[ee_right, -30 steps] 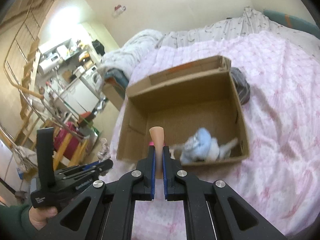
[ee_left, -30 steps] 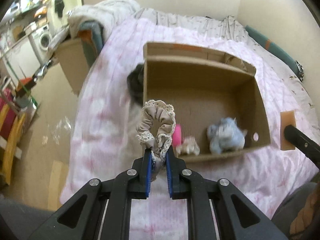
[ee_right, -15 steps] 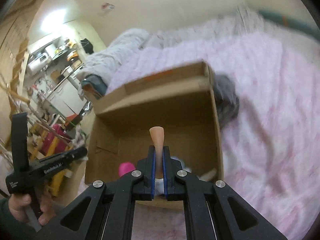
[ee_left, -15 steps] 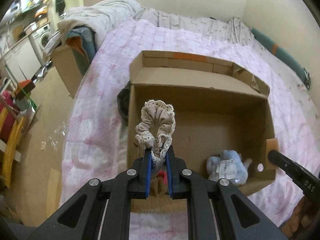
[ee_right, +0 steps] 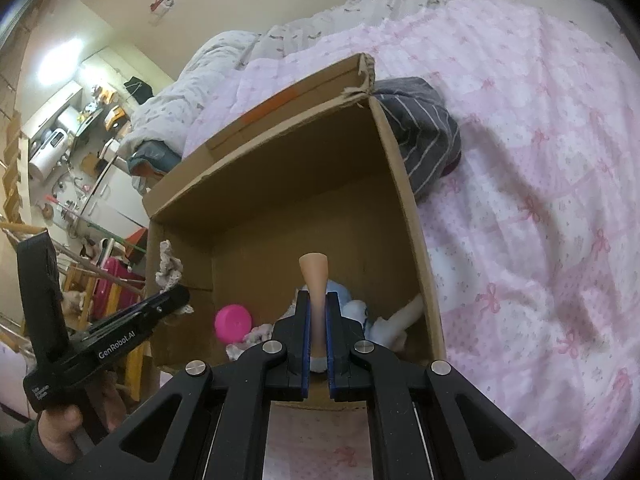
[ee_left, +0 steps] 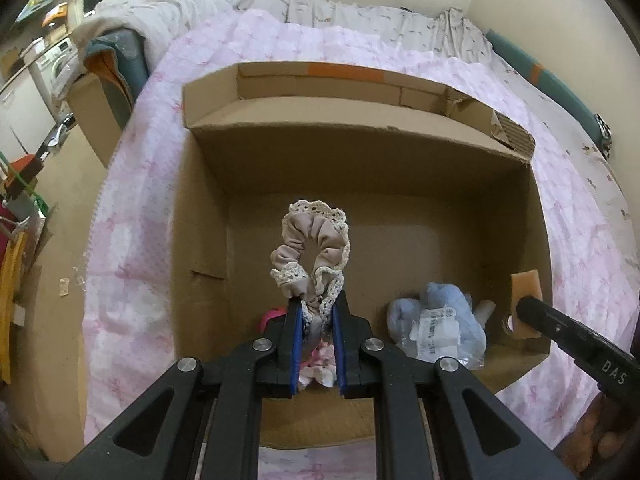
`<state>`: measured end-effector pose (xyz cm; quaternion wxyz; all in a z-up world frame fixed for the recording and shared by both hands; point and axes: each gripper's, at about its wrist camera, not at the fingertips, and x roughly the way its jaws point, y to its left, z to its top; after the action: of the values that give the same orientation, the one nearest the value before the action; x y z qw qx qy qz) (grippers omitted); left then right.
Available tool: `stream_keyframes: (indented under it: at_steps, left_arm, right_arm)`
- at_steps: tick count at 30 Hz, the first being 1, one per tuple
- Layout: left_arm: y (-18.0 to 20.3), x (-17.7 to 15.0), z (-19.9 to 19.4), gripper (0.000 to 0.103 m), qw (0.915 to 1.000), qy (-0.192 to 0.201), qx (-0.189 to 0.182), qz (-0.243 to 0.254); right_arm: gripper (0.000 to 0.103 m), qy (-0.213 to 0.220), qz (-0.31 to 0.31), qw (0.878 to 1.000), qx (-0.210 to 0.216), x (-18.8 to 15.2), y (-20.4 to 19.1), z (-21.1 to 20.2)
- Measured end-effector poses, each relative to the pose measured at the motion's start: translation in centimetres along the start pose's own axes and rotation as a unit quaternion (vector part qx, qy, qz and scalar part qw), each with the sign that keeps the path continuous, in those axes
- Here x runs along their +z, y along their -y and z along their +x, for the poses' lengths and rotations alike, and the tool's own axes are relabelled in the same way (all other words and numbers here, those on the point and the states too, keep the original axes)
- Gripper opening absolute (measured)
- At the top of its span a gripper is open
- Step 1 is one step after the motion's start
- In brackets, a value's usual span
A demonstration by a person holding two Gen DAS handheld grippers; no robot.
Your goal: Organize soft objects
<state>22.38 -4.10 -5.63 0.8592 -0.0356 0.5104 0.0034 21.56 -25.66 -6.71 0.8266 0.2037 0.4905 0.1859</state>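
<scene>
An open cardboard box (ee_left: 200, 216) (ee_right: 404, 184) lies on the pink bed. My left gripper (ee_left: 316, 312) is shut on a beige lace-edged scrunchie (ee_left: 310, 240) and holds it over the box's inside; it shows at the left in the right wrist view (ee_right: 170, 268). My right gripper (ee_right: 316, 308) is shut on a peach sponge (ee_right: 314, 276), held over the box's near right part; the sponge shows in the left wrist view (ee_left: 526, 286). In the box lie a light blue plush toy (ee_left: 444, 320) (ee_right: 356, 312), a pink round thing (ee_right: 233, 322) and a small pink-white soft item (ee_left: 320, 372).
A grey striped cloth (ee_right: 420, 132) lies on the bed against the box's right wall. A rumpled white duvet (ee_left: 168, 8) lies at the bed's far end. Another cardboard box (ee_left: 92, 112) with clothes stands left of the bed. Cluttered floor and shelves are at the left.
Both grippers have moved forward over the box with their loads. The scrunchie and the sponge now hang above the box's inside.
</scene>
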Motion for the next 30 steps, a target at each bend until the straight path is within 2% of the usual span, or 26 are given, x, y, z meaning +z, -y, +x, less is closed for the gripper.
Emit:
stream_keyframes:
  at_steps: [6, 13, 19, 21, 25, 27, 28, 29, 30]
  left_arm:
    - [1.6, -0.7, 0.7, 0.012, 0.9996, -0.014, -0.015, 0.019]
    - [2.3, -1.4, 1.2, 0.012, 0.9989, -0.029, -0.028, 0.025]
    - [2.3, -2.0, 1.1, 0.013, 0.9983, -0.037, -0.031, 0.031]
    - [2.1, -2.2, 1.1, 0.021, 0.9982, -0.043, -0.032, 0.026]
    - [2.0, -2.3, 0.7, 0.037, 0.9981, -0.046, -0.027, 0.030]
    - [2.1, -2.4, 0.2, 0.065, 0.9986, -0.037, -0.016, 0.032]
    - [2.1, -2.4, -0.2, 0.067, 0.9990, -0.027, -0.009, 0.034]
    - [2.2, -2.4, -0.6, 0.068, 0.9992, -0.016, -0.004, 0.035]
    - [2.2, -2.4, -0.8, 0.068, 0.9992, -0.009, 0.000, 0.038]
  right_arm:
    - [0.008, -0.015, -0.011, 1.000, -0.024, -0.3, -0.4, 0.9]
    - [0.008, -0.024, -0.010, 0.999, -0.020, -0.3, -0.4, 1.5]
    - [0.008, -0.033, -0.027, 0.998, 0.054, -0.4, -2.0, 1.8]
    - [0.008, -0.040, -0.041, 0.996, 0.071, -0.6, -2.9, 2.1]
    - [0.011, -0.037, -0.061, 0.996, 0.049, -1.0, -3.9, 2.6]
    - [0.018, -0.036, -0.057, 0.996, 0.052, -0.9, -4.1, 2.7]
    - [0.020, -0.032, -0.057, 0.997, 0.052, -0.8, -4.2, 2.6]
    - [0.029, -0.026, -0.057, 0.997, 0.052, -0.7, -4.3, 2.4]
    - [0.048, -0.019, -0.055, 0.997, 0.051, -0.6, -4.3, 2.2]
